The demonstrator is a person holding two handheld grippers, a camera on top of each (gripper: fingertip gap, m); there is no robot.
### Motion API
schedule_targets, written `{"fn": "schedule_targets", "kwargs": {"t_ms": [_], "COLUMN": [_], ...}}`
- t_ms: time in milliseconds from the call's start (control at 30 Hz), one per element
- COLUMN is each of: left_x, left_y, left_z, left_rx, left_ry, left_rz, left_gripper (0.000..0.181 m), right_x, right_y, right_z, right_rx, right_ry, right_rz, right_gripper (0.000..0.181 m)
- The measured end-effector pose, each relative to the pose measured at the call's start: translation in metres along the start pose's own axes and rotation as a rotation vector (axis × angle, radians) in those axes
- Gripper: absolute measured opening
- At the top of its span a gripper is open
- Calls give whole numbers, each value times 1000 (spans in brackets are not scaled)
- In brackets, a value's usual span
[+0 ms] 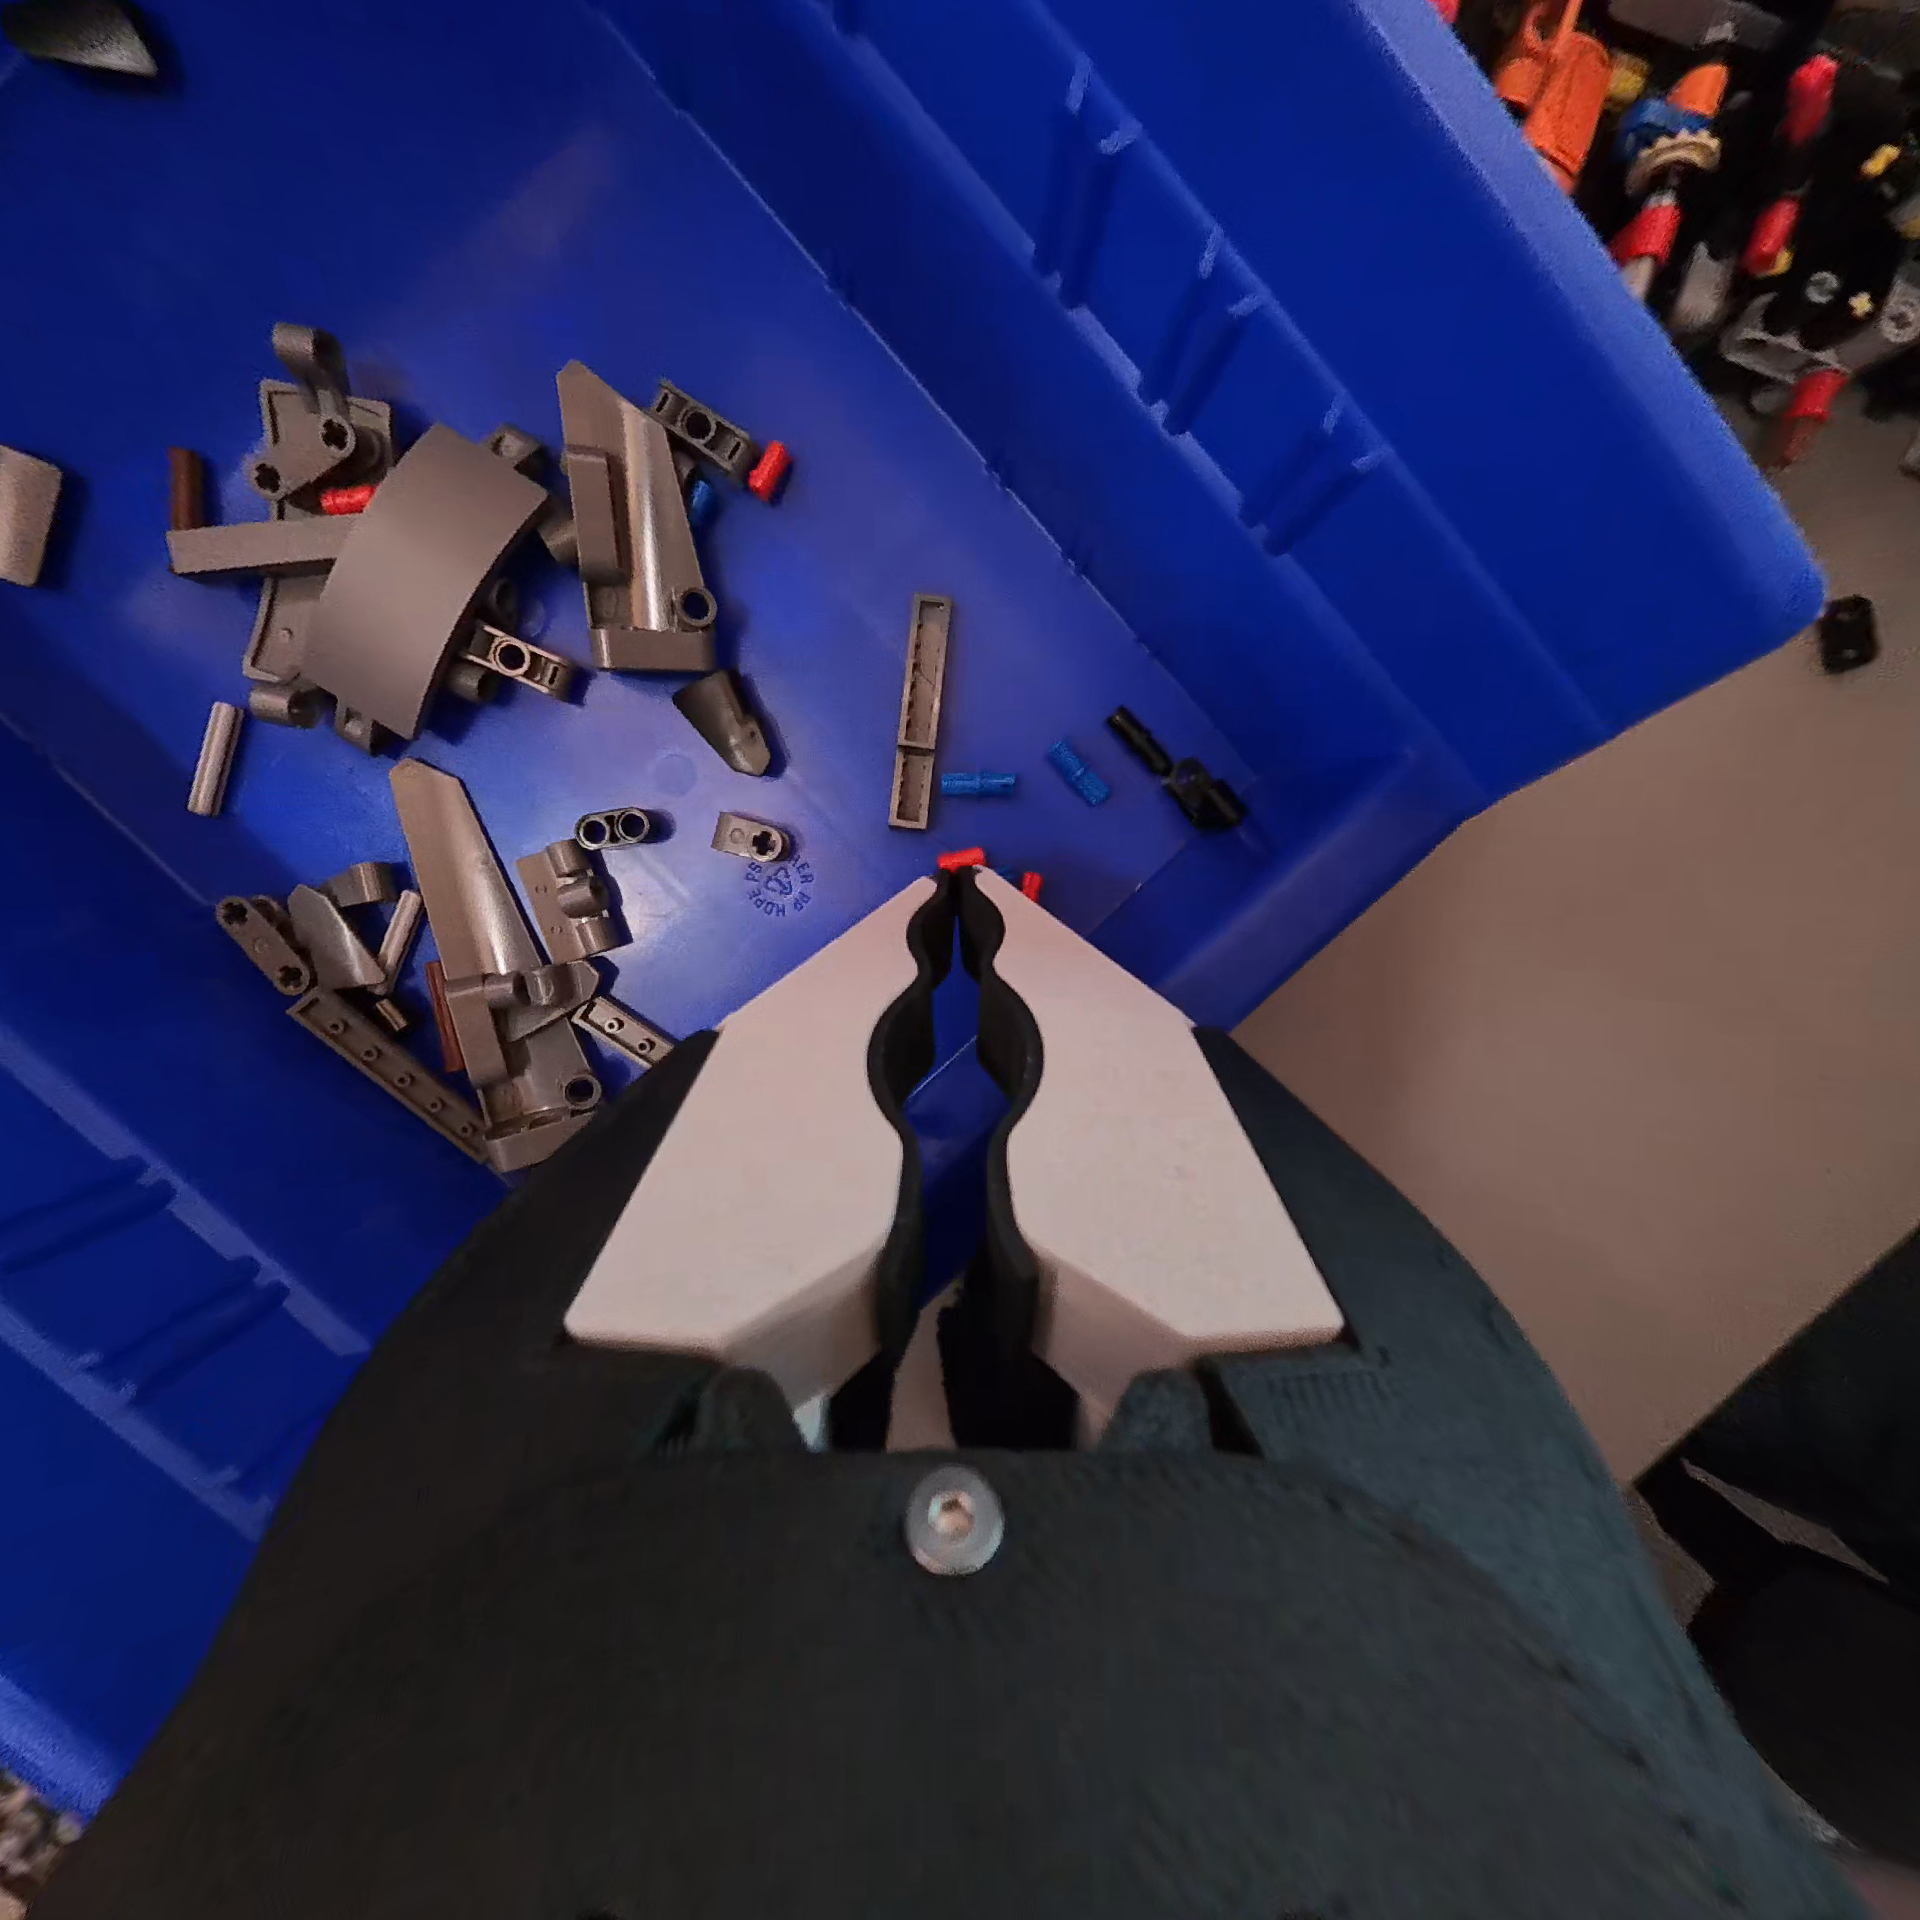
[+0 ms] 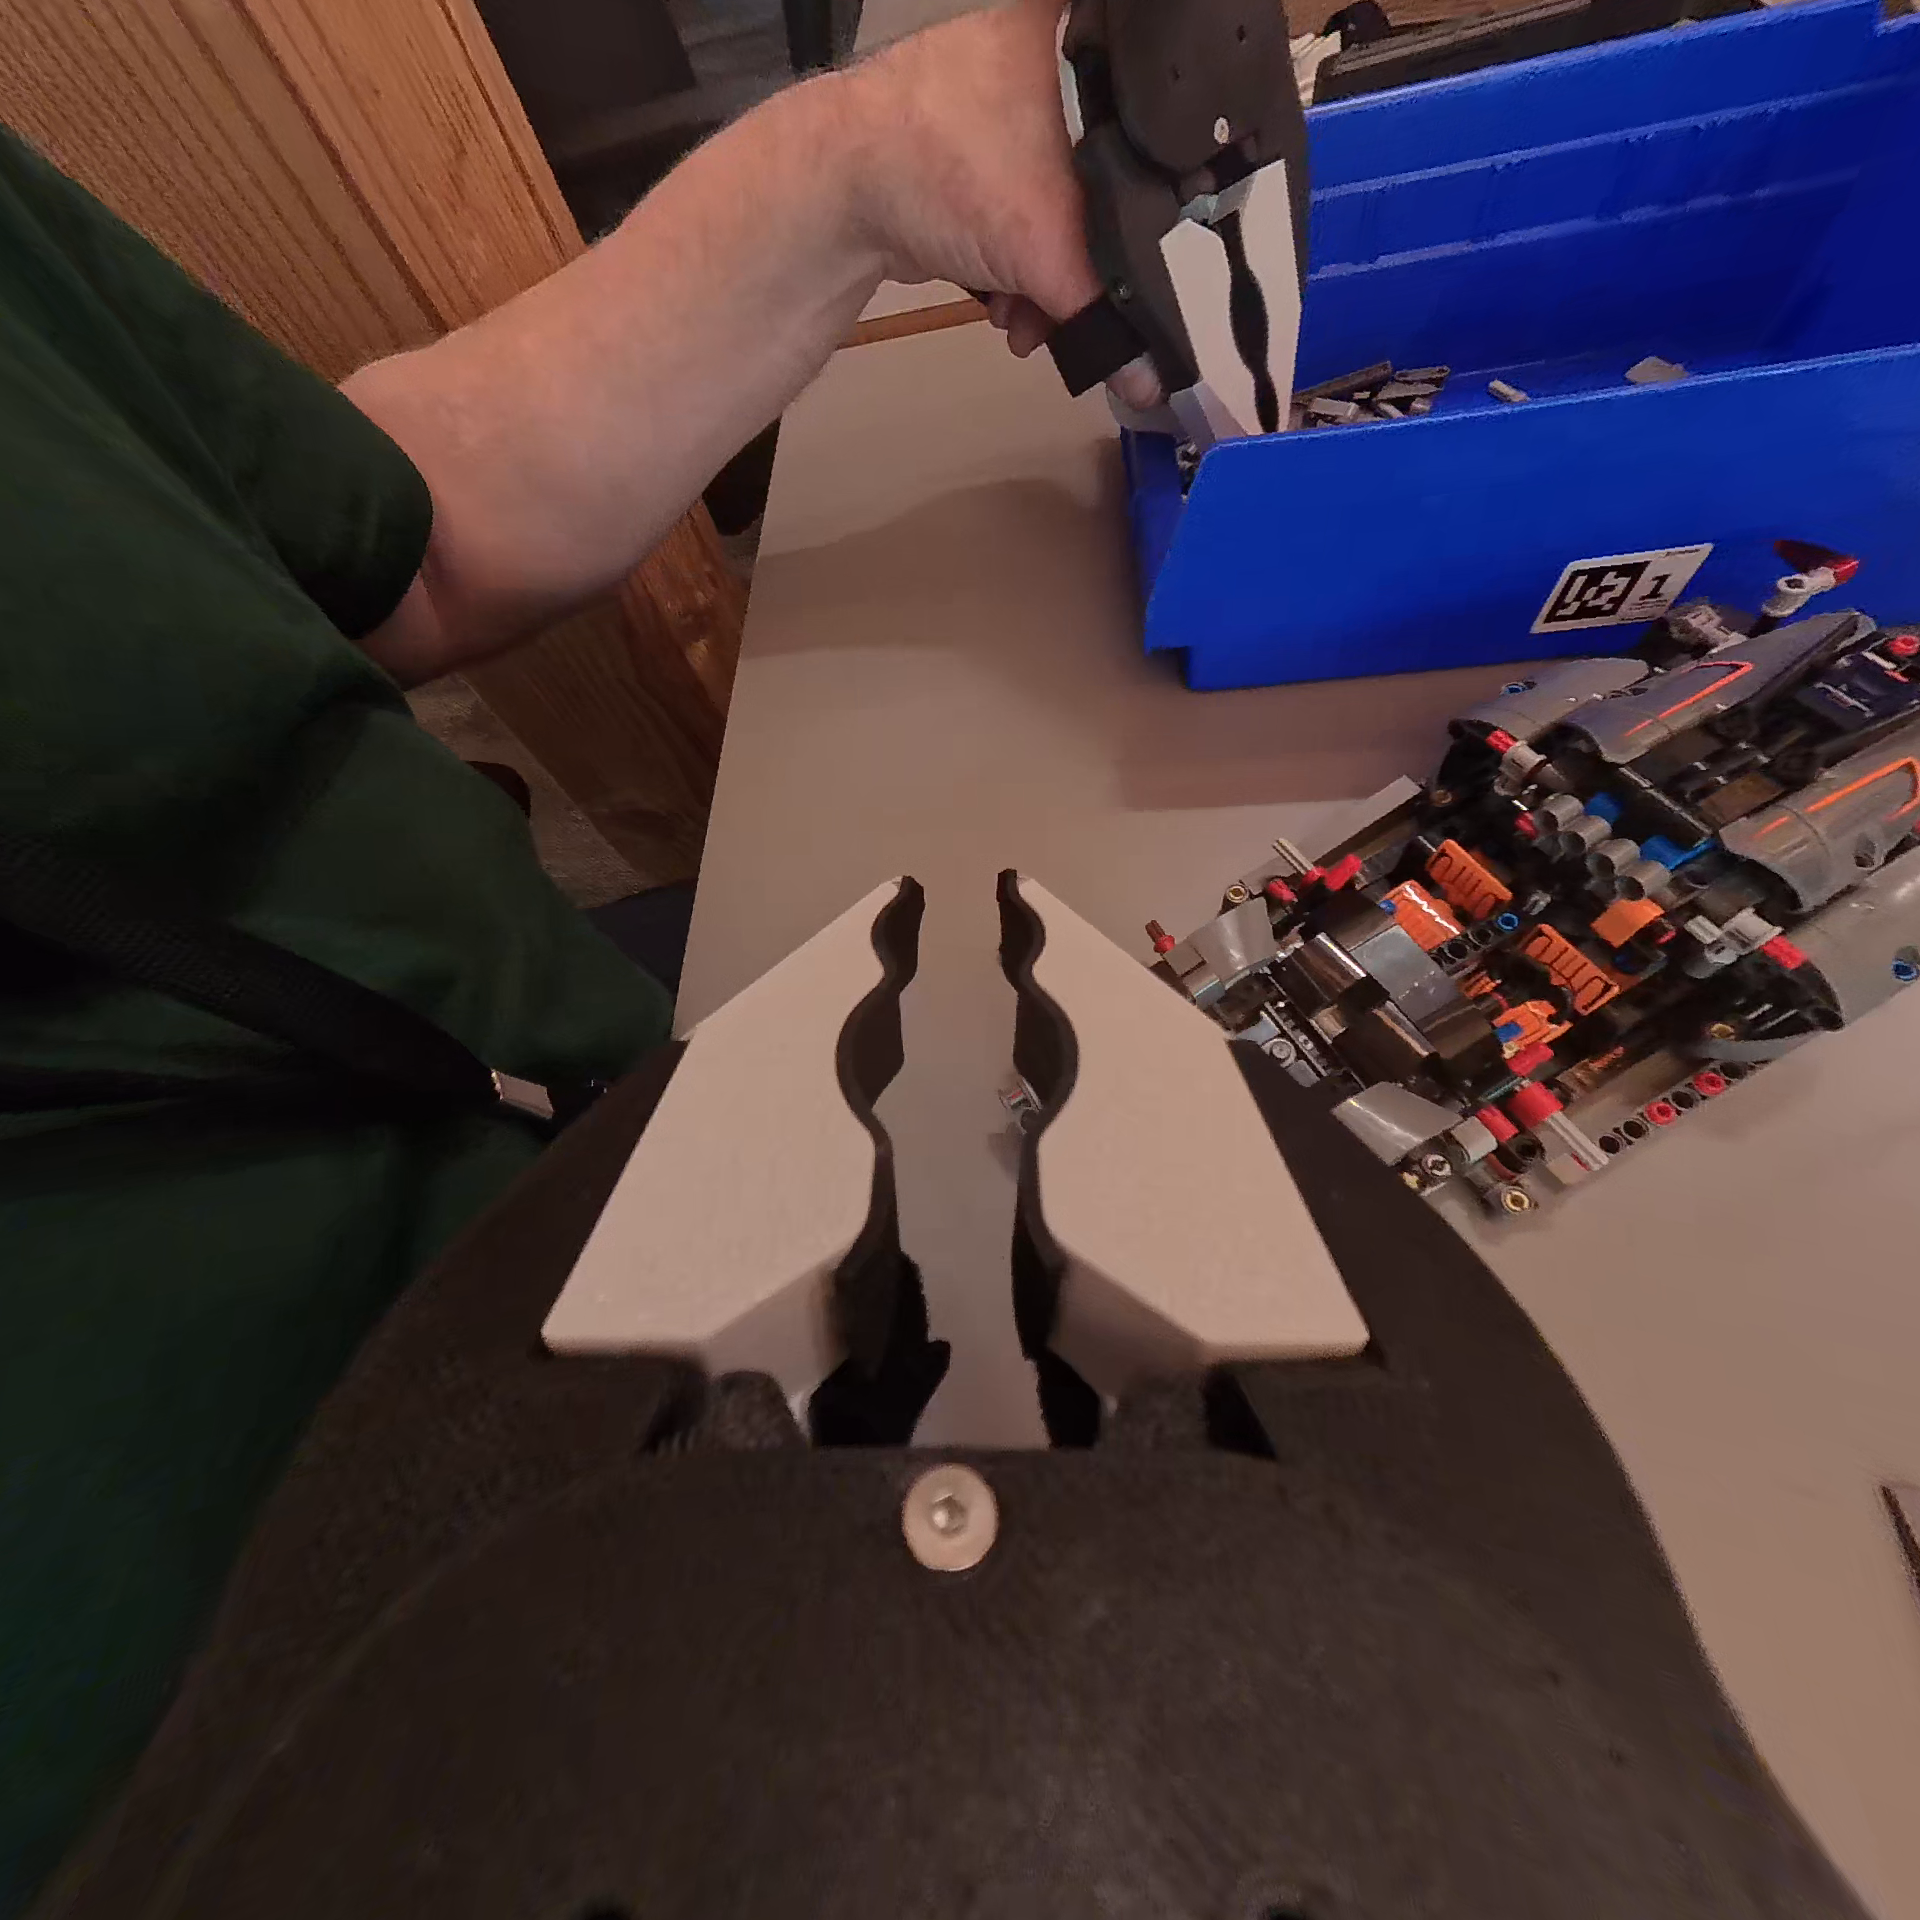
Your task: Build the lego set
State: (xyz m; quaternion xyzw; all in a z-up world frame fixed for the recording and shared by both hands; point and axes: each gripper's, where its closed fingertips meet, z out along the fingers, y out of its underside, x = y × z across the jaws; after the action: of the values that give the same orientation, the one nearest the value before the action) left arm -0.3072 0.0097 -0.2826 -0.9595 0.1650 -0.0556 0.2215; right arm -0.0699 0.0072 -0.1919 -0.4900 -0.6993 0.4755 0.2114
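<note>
In the left wrist view my left gripper (image 1: 958,878) reaches down into a blue bin (image 1: 1299,468) and its fingertips are closed on a small red pin (image 1: 961,859) that sticks out at the very tips. Another red pin (image 1: 1031,884) lies on the bin floor beside the right finger. Grey Lego panels (image 1: 431,582), blue pins (image 1: 977,782) and a black connector (image 1: 1179,769) lie in the bin. In the right wrist view my right gripper (image 2: 958,888) is open and empty over the bare table (image 2: 935,675). The left gripper (image 2: 1242,312), held by a hand, dips into the bin (image 2: 1507,520).
The partly built Lego car (image 2: 1579,935), grey, black and orange, lies on the table right of my right gripper. A small silvery part (image 2: 1016,1099) shows by the right finger's inner pad. The person's arm and green sleeve (image 2: 208,623) fill the left. A loose black piece (image 1: 1847,631) lies outside the bin. My right fingertips sit around 25 centimeters from my left ones.
</note>
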Motion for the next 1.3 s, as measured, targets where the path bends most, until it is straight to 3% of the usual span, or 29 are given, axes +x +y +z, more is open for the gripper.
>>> {"fn": "schedule_targets", "kwargs": {"t_ms": [400,600,1033,1300], "left_x": [32,38,12,-2], "left_y": [34,37,19,24], "left_z": [-16,-19,-55,-75], "left_rx": [-4,-2,165,172], "left_ry": [36,38,-119,-224], "left_rz": [-72,-77,-108,-121], "left_gripper": [0,1,8,9], "right_x": [-4,-3,4,2], "right_y": [4,4,12,15], "right_z": [1,0,-7,-4], "right_rx": [20,28,37,26], "right_ry": [-16,-20,9,16], "right_rz": [4,5,18,-2], "right_gripper": [14,15,15,15]}}
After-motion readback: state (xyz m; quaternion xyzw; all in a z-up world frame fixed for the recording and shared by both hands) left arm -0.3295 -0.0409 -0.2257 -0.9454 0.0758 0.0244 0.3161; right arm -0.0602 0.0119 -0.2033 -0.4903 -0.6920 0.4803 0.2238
